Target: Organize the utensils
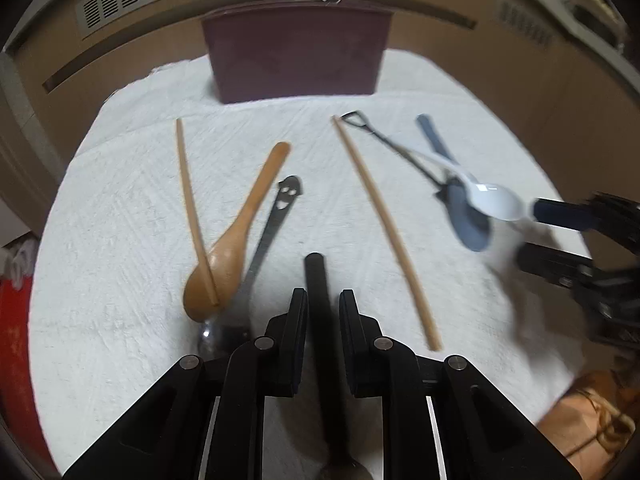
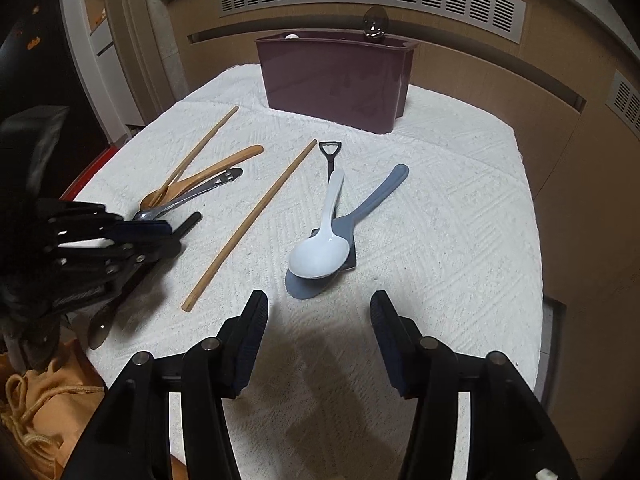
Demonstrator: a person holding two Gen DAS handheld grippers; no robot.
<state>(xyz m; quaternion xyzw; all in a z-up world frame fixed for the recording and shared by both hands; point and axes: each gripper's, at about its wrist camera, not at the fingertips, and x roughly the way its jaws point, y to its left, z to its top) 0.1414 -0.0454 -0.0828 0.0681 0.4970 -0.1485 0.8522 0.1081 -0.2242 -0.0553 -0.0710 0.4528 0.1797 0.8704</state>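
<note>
My left claw [image 1: 323, 300] grips a black-handled spoon [image 1: 316, 276], its handle jutting forward between the pads. My right claw [image 2: 319, 308] hangs open and empty just short of the white spoon [image 2: 320, 254]. The maroon caddy [image 2: 336, 76] behind holds a metal spoon [image 2: 375, 24]. No readable writing.

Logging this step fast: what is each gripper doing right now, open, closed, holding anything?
Left gripper: closed on the black-handled utensil.
Right gripper: open, nothing between its fingers, hovering over the white cloth.
</note>
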